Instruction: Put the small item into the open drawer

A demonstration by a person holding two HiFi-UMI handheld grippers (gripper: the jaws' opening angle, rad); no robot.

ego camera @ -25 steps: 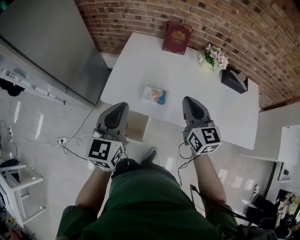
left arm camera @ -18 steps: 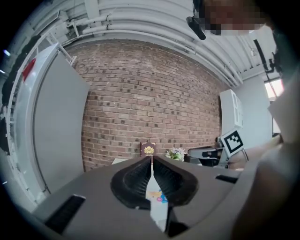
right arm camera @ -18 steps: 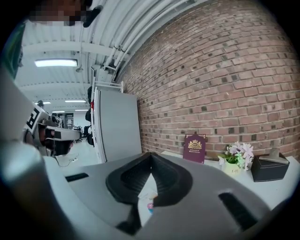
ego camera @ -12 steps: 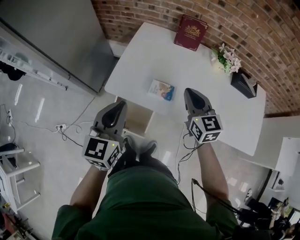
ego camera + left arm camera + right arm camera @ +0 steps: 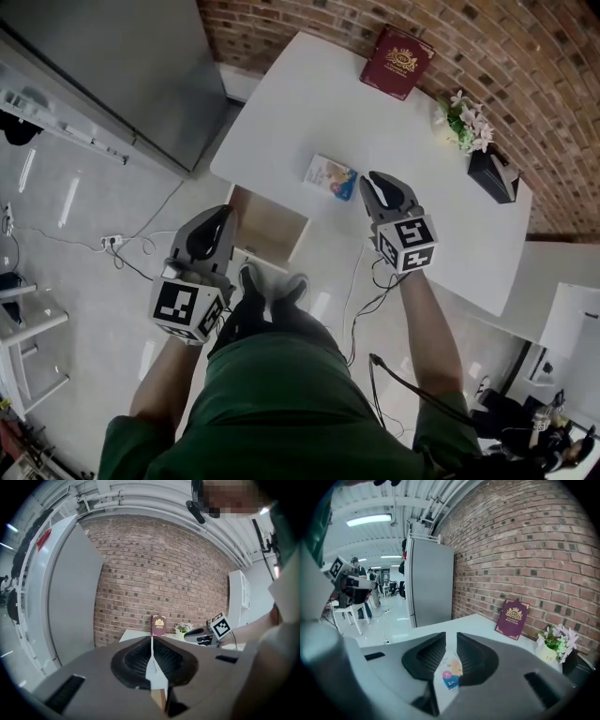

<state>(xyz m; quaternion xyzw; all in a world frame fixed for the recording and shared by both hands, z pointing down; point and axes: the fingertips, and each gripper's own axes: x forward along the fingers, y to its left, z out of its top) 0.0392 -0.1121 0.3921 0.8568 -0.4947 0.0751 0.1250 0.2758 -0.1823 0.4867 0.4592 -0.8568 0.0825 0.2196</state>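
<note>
1. Our right claw point(image 5: 380, 180), which has just been opening, grips nothing; the packet point(image 5: 332, 175) lies on the table point(image 5: 281, 112) at its nine o'clock.
2. Our left claw point(image 5: 225, 214) is clenched, empty.
3. That narrow gap may shove the packet away from the drawer point(image 5: 272, 228).

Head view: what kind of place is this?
Probably an indoor office or lab workspace: a white table against a brick wall, a tall grey cabinet beside it, and strip lights and pipes overhead in the right gripper view.

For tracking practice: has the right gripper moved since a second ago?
Yes: the right gripper has closed in on the packet on the table; its jaws have just been opening, nothing held between them.
</note>
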